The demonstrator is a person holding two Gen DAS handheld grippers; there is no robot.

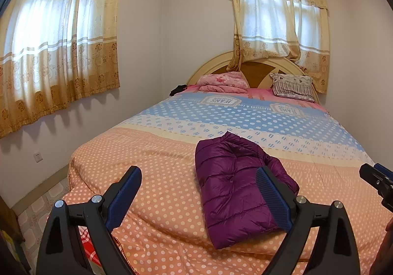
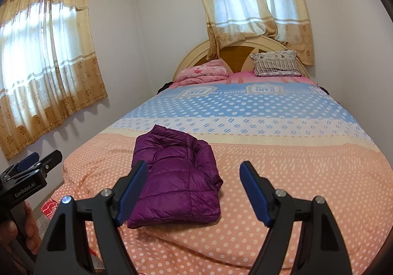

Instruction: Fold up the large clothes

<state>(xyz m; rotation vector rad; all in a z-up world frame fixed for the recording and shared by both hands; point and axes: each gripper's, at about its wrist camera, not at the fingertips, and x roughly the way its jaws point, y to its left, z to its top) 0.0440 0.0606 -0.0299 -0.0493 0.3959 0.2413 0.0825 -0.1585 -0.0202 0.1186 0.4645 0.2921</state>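
Note:
A purple quilted jacket (image 1: 235, 184) lies folded into a compact rectangle on the orange dotted part of the bed cover (image 1: 159, 176). In the right wrist view the same jacket (image 2: 176, 176) sits left of centre. My left gripper (image 1: 199, 174) hovers open above the near end of the bed, its right pad in front of the jacket's edge, nothing between its fingers. My right gripper (image 2: 194, 171) is also open and holds nothing; its left pad overlaps the jacket's near left side in the picture. Each gripper shows at the other view's edge: the right gripper (image 1: 375, 181), the left gripper (image 2: 32, 166).
The bed fills the room's middle, with a pink folded blanket (image 1: 221, 82) and a patterned pillow (image 1: 293, 87) at the headboard. Curtained windows stand on the left and back walls. A narrow tiled floor strip (image 1: 49, 201) runs along the bed's left side. A hand (image 2: 27, 228) grips the left tool.

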